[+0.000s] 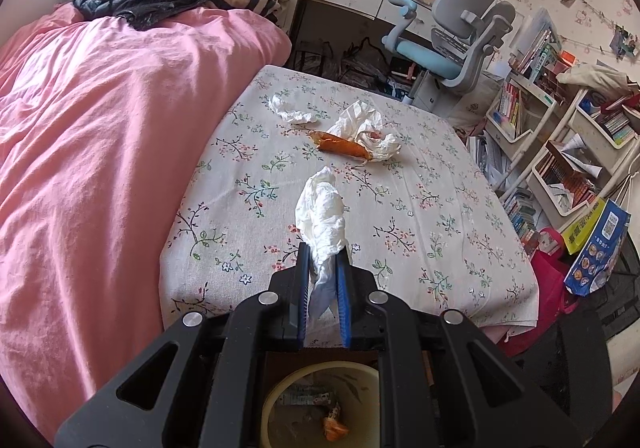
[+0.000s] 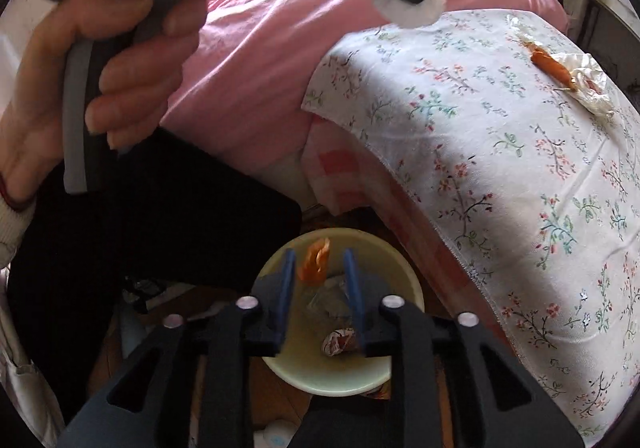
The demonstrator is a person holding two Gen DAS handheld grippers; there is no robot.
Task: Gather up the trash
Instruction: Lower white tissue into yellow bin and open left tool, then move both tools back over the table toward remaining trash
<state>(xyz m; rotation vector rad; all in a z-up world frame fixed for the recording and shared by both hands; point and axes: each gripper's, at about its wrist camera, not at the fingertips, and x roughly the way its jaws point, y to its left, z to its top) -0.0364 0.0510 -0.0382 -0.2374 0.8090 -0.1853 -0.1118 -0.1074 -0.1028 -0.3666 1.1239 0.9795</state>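
Left wrist view: the left gripper [image 1: 324,260] clamps a white tissue [image 1: 322,208] above the floral sheet [image 1: 420,208]. Right wrist view: the right gripper [image 2: 318,264] stands parted over the bin [image 2: 404,280], with an orange scrap [image 2: 316,260] between its fingers.

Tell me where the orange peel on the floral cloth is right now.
In the left wrist view the orange peel lies right of centre on the floral cloth, its right end against a crumpled white tissue, beyond the tissue in the left hand-held gripper.
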